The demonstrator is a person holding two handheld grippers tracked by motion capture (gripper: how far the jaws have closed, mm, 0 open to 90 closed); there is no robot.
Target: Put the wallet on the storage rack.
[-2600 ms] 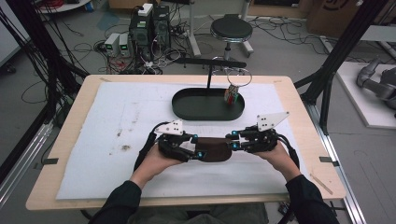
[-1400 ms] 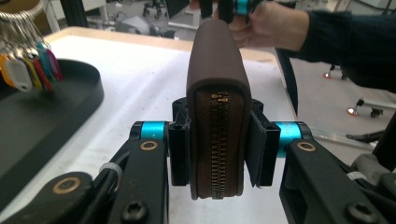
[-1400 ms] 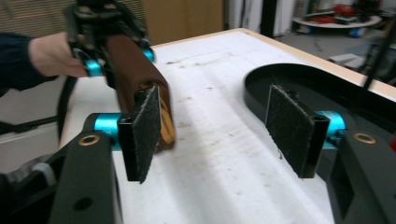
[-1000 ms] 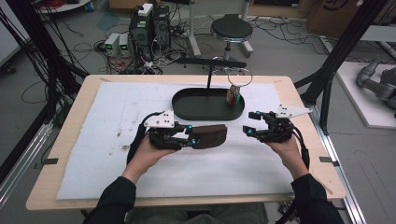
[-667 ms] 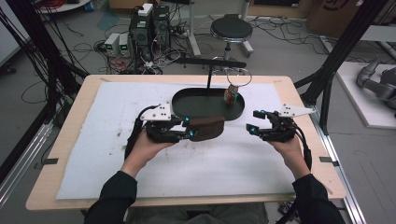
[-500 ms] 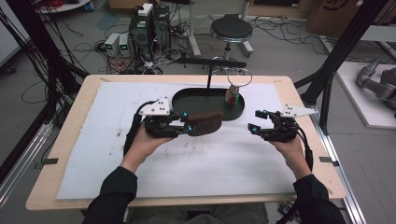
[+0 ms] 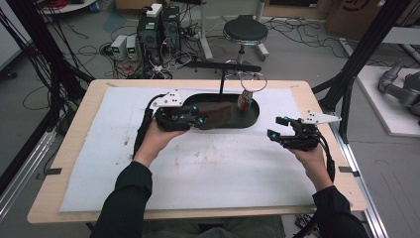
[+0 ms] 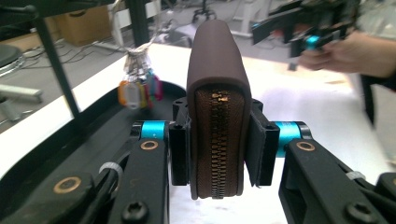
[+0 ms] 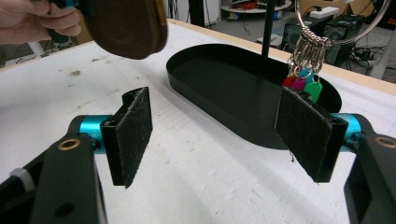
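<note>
Two grippers are at work here. The left gripper [image 7: 200, 119] is clamped on a brown wallet [image 7: 216, 114], its pads pressing both flat faces near the zip end, as the left gripper view shows with the zip [image 8: 217, 140] facing the camera between the jaws. The wallet hangs clear of the mat, over the near left part of the black tray [image 7: 252, 117], held roughly level and pointing right. On the tray's right end a bunch of tagged keys [image 7: 244, 100] hangs from a ring on a thin post [image 7: 221, 84]. The right gripper [image 7: 278, 128] holds nothing: its jaws stand wide apart above the white mat [image 7: 223, 163], right of the tray and near its rim, with the tray and the keys seen between its pads [image 9: 133, 133].

The wallet looks light, padded and a little springy, with smooth leather that could slide under a loose pinch. Its flat faces give the pads good purchase; the rounded spine and the zip edge would not. A grip across the faces, close to the middle, should keep it from drooping when set in the tray.
</note>
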